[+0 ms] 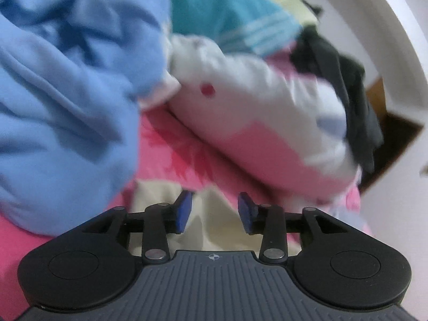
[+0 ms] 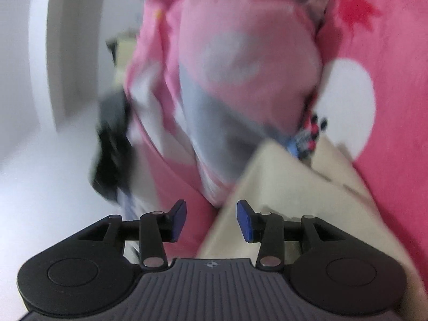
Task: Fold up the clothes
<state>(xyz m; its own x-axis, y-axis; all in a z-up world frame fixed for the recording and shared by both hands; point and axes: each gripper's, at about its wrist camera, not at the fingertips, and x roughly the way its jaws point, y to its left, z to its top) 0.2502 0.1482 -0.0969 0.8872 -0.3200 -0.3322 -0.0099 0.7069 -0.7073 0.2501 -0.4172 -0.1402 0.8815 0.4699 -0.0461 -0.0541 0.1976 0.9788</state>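
A cream garment (image 1: 208,214) lies on the pink bedcover right under my left gripper (image 1: 215,212), whose jaws stand apart with nothing pressed between the blue pads. In the right wrist view the same cream garment (image 2: 294,187) spreads flat beneath my right gripper (image 2: 211,220), also open, its pads gripping no cloth. A heap of clothes lies ahead: a light blue garment (image 1: 61,80), a white and pink one (image 1: 254,112), a teal one (image 1: 222,8) and a dark one (image 1: 355,93). Both views are blurred.
The pink bedcover (image 2: 388,40) with red leaf prints and a white circle fills the surface. A pink and grey garment (image 2: 240,67) bulges ahead of the right gripper, with a dark garment (image 2: 112,144) at its left. White wall (image 2: 40,107) and a brown floor patch (image 1: 398,133) lie beyond.
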